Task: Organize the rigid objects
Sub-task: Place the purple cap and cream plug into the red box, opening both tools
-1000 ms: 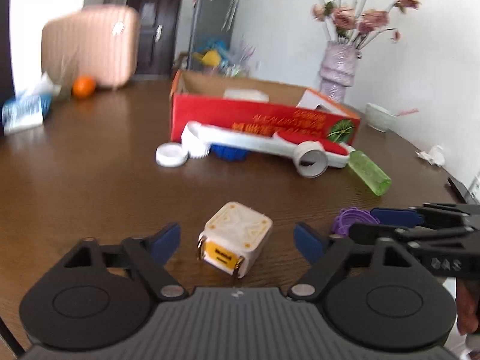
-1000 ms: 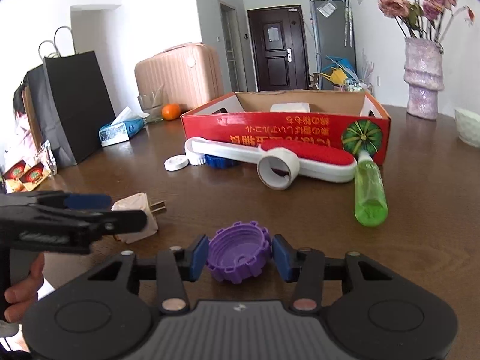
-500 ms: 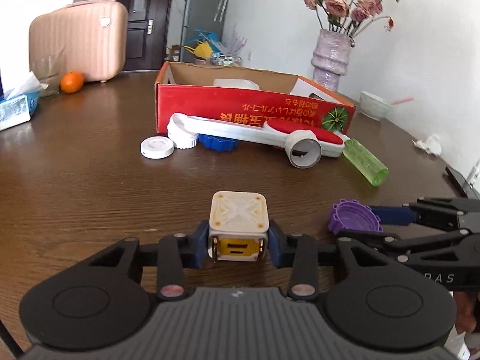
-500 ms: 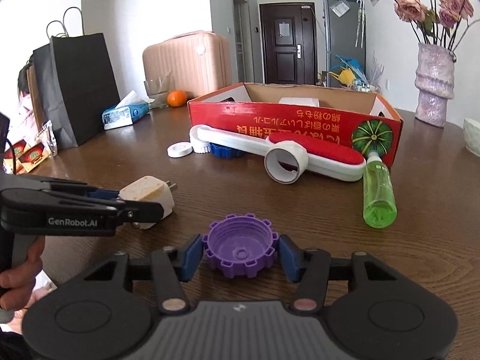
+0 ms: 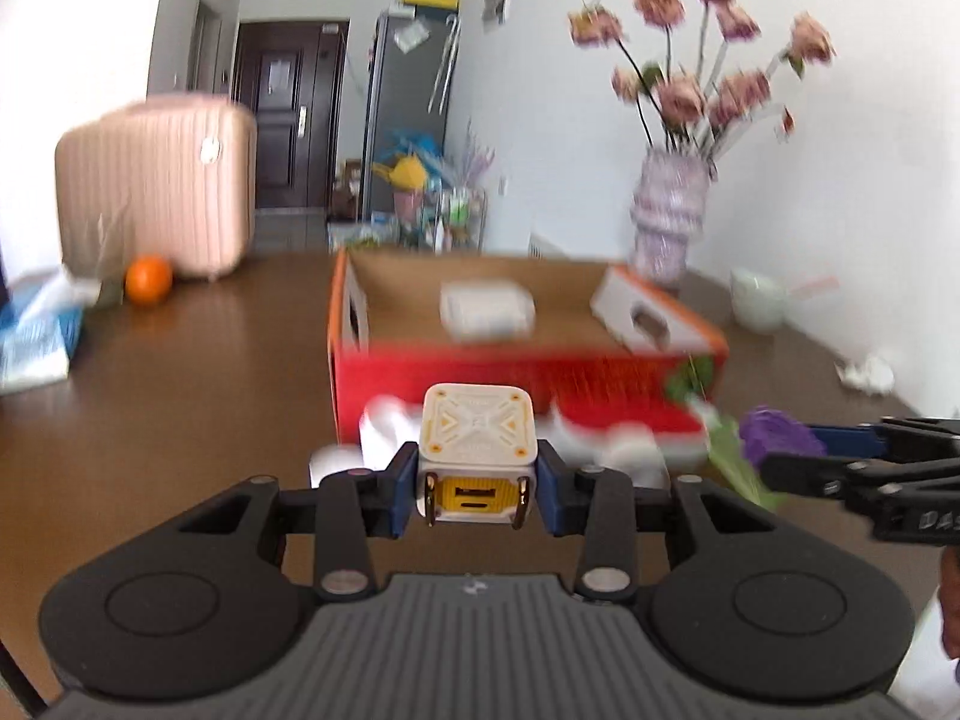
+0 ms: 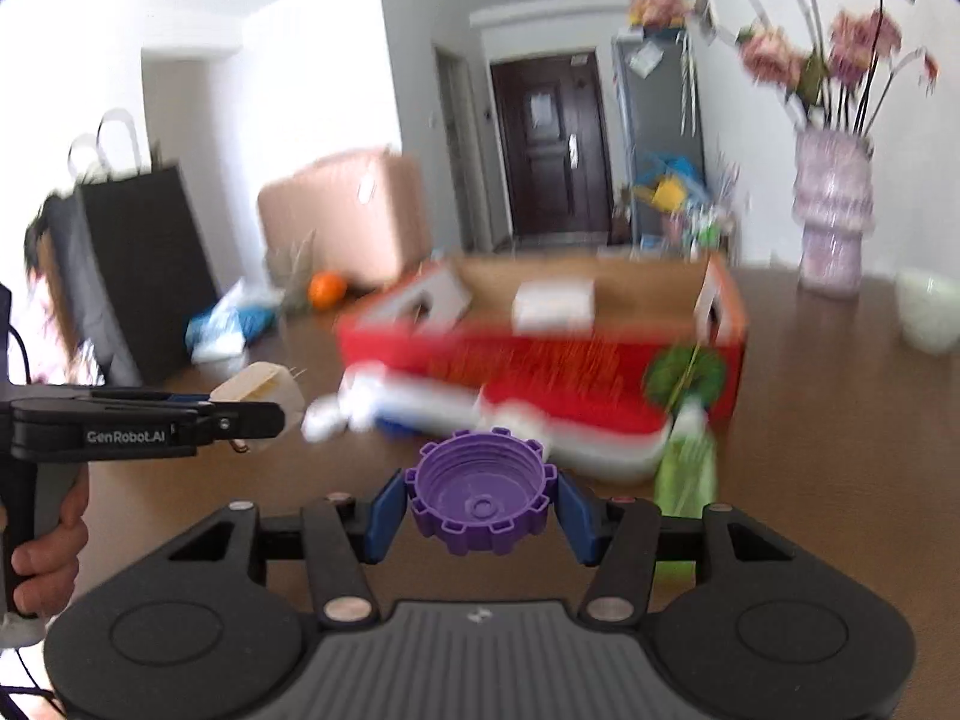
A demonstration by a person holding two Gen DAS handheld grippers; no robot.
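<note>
In the left wrist view, motion blur is smearing the items lying at the foot of the red cardboard box (image 5: 456,369), so the white and red shapes there are hard to tell apart, and the bottom of the frame is being filled by the tool's own black body. The left tool (image 5: 477,477) is gripping a white plug adapter (image 5: 477,450) between its blue pads, partly closed to the adapter's width and holding it clear of the brown surface (image 5: 180,408). The adapter's patterned face is pointing up and its yellow face with two metal prongs is facing the camera. At the right edge the right tool (image 5: 774,441) is reaching in, cut off by the frame, carrying a purple cap (image 5: 771,429) that is blurred. The box is standing open-topped just beyond, with a white packet (image 5: 487,306) inside and open surface to its left. In the right wrist view, the same blur is hiding detail along the box front (image 6: 540,360) and the green bottle (image 6: 687,462) beside it. The right tool (image 6: 477,507) is clamping the purple cap (image 6: 477,495), roughly half closed, the cap's hollow side facing up and slightly toward the camera, lifted off the surface (image 6: 840,450). At the left, the left tool (image 6: 252,414) is holding the adapter (image 6: 264,393) in the air, prongs pointing toward the box, with a hand (image 6: 45,546) on its handle.
</note>
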